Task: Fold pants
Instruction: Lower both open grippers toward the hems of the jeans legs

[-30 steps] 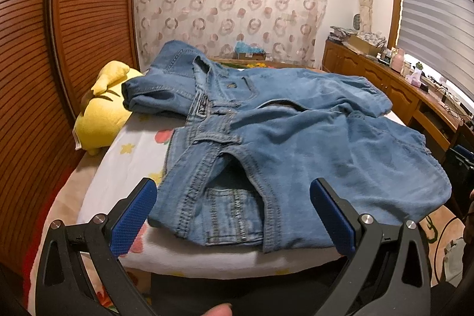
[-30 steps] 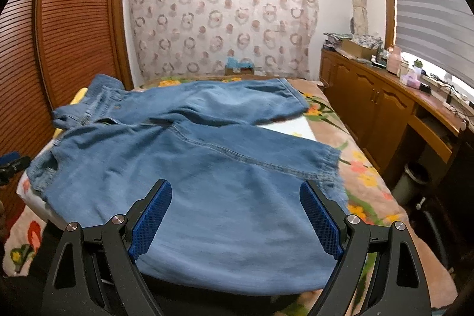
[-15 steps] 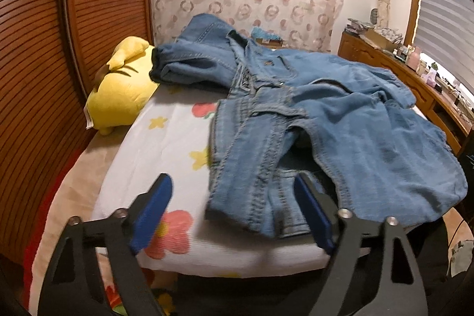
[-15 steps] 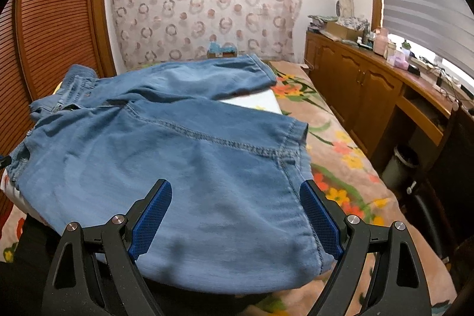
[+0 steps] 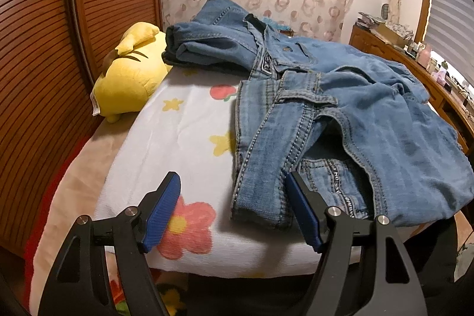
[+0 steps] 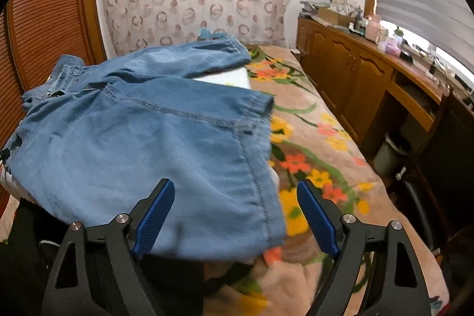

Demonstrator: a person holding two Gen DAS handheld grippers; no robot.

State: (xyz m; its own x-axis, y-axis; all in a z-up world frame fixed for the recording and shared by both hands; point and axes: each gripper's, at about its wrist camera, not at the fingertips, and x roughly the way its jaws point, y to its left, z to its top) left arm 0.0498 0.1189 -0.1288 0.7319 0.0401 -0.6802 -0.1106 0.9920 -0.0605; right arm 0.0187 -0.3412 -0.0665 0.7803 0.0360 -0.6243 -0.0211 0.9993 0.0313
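- On the bed (image 5: 189,120), the jeans (image 5: 370,120) lie spread; their waistband corner sits between the closing, untouching jaws of the left hand-held gripper (image 5: 234,209).
- Over a leg hem, the right hand-held gripper (image 6: 234,215) is closing, gripping nothing.

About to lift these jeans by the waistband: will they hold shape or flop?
Likely flop: the jeans already lie rumpled, one leg draped loosely. Probably heavyish, given the thick stitched waistband. Unlikely to slip, as the denim looks coarse.

left hand-held gripper (image 5: 232,208): jaws closing, straddling waistband | jeans (image 5: 370,120): crumpled on bed (image 5: 183,120)
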